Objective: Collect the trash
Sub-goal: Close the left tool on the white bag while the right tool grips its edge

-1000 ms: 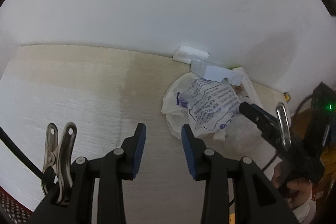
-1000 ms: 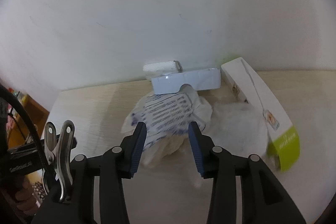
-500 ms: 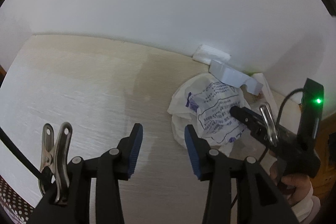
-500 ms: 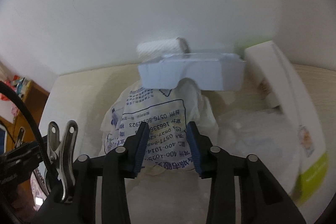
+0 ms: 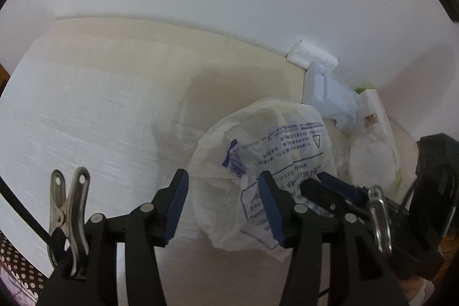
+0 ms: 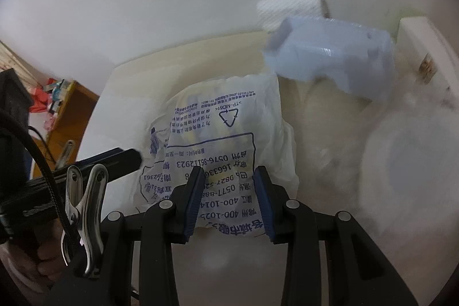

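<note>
A crumpled white plastic bag (image 5: 258,151) (image 6: 223,119) with blue print lies on the pale wooden table (image 5: 100,111). My left gripper (image 5: 223,205) straddles the bag's near left part. Its jaws are opening: the left pad stands off the bag and the right pad is at its surface. My right gripper (image 6: 229,200) hangs over the bag's near edge with its pads on either side of the printed panel, not visibly pinching it. In the left wrist view the right gripper (image 5: 318,181) comes in from the right over the bag.
Against the white wall lie a white tissue pack (image 5: 312,55) (image 6: 289,9), a pale blue box (image 5: 330,93) (image 6: 330,56), a white and green carton (image 5: 375,111) and crumpled clear plastic (image 6: 407,151). A wooden shelf (image 6: 66,105) stands beyond the table's left edge.
Both grippers have come down and closer to the bag, which now fills the space at their fingertips. The left jaws have spread wider; the right jaws have narrowed slightly.
</note>
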The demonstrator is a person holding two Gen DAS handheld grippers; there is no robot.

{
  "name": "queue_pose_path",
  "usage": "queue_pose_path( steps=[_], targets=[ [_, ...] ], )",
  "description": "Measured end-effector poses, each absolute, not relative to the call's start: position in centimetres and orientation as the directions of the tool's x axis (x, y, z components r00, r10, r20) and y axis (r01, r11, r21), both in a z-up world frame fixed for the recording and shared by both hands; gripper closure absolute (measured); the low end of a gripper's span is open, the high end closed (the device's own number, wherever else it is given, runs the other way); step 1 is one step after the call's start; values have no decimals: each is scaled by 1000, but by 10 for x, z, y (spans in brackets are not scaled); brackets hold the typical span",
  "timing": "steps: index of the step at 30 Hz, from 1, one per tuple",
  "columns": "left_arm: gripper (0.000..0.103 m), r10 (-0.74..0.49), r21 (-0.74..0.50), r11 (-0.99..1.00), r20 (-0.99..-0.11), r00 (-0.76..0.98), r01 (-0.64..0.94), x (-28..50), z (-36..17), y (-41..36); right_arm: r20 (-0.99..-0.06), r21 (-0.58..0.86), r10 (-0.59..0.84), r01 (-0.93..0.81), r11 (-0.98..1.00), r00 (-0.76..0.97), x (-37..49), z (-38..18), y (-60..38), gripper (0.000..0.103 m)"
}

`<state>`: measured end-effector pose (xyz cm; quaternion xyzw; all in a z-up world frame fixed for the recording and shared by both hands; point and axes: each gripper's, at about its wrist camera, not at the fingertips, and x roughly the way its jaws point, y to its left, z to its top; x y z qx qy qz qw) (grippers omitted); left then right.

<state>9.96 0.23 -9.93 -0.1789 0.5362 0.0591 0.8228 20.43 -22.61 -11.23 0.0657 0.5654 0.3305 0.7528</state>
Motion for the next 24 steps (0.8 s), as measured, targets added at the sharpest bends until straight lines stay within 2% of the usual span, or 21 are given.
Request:
queue_pose_path(
  steps=[2,11,19,24],
  targets=[
    [42,-107,-241,924,-908,404,-298,97,-105,4,-806,484,580,-428,763,122,207,-114,-226,65],
    [39,-91,-227,915,-921,378,-333,91,-127,10,-801,502,595,-467,728,67,201,-103,-222,65],
    [36,-40,-168,935,-924,381,-311,83,-131,9,-809,376,546,-524,764,217,213,-69,-215,65],
    [35,-32,-156,943,-922,386,-294,83,-132,6,-837,340,499,-499,797,226,230,-83,-205,65]
  ],
)
